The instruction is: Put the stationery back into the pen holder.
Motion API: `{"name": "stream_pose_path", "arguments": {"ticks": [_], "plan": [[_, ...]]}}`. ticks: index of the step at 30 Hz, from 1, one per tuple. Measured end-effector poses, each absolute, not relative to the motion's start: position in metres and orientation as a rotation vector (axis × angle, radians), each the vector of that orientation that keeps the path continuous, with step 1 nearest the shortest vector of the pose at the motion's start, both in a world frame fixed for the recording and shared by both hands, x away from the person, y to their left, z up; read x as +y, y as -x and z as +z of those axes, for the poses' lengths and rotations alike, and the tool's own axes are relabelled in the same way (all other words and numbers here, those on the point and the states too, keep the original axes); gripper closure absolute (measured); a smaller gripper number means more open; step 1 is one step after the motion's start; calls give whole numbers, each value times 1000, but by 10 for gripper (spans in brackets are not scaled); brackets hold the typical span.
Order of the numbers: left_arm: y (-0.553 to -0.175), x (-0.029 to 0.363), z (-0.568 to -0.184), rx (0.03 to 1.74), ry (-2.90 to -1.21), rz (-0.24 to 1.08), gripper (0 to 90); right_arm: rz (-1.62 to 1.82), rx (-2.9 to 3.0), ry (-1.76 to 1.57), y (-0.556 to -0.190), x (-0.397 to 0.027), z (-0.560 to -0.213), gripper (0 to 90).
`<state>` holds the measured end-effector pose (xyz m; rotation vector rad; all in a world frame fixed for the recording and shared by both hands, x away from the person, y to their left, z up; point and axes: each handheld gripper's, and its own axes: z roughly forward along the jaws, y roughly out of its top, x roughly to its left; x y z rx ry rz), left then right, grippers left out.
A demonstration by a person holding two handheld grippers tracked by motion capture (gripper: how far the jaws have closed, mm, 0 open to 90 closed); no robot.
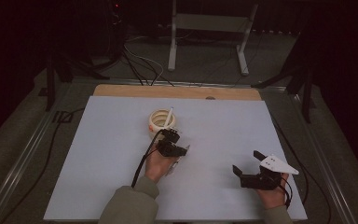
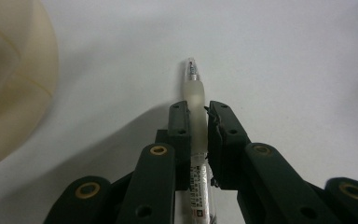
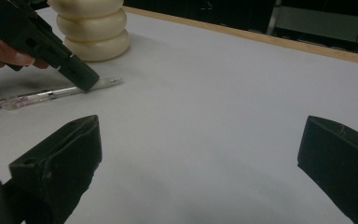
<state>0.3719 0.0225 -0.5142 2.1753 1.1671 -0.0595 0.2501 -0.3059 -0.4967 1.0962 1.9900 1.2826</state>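
White tabletop (image 1: 121, 140) | your left gripper (image 2: 198, 116) clamps clear pen (image 2: 195, 93) lying flat, axis along jaws, tip forward | ribbed cream holder (image 1: 161, 122) just beyond | right gripper (image 1: 247, 164) spread wide, well apart.

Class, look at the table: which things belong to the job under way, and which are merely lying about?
In the job:
- left gripper, shut on the clear pen
- cream ringed holder, with a pen in it

Lying about:
- right gripper, open
- floor cables
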Motion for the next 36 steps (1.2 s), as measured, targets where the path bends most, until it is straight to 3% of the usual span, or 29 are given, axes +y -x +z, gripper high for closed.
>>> {"name": "stream_pose_path", "arguments": {"ticks": [36], "plan": [[-367,62,-472,1110,-1959,-73,809,1281,1993,-1098,-250,-305,-497,0]]}}
